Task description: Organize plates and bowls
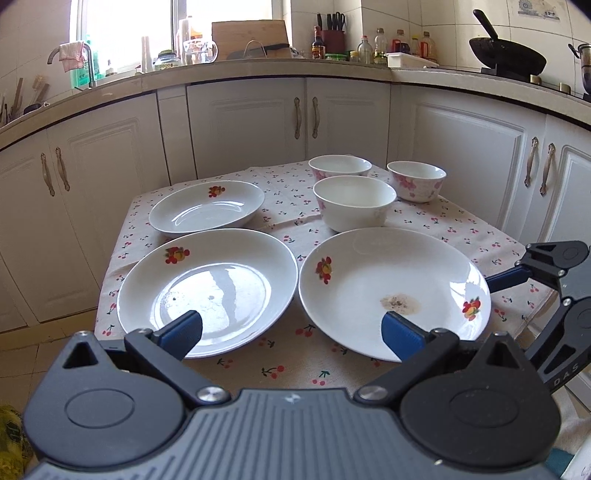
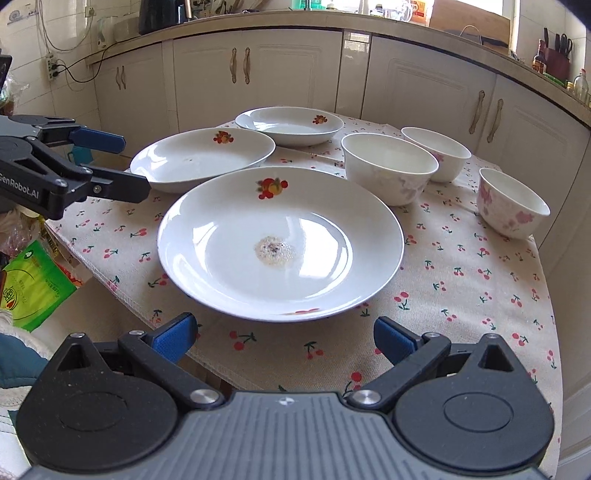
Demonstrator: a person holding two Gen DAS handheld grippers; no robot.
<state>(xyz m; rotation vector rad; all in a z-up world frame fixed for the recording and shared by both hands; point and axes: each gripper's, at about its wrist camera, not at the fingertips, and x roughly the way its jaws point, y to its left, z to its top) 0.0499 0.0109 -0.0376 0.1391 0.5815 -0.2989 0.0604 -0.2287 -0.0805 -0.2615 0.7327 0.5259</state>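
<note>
1. Plates come first: three lie singly on the cherry-print tablecloth (image 2: 461, 295), none stacked. The stained plate (image 2: 280, 240) sits nearest, a second large plate (image 2: 201, 158) beside it, a smaller plate (image 2: 290, 123) behind.
2. Three bowls (image 2: 388, 166) stand apart at the right, un-nested.
3. Left gripper (image 1: 291, 330) and right gripper (image 2: 282, 339) both hang spread wide, holding nothing. I'd say sorting hasn't begun.

Bright daylight floods in from the blown-out window (image 1: 125, 29); glare streaks the near-left plate (image 1: 207, 291). Focus is sharp, cabinets bow toward the dark fisheye corners.
</note>
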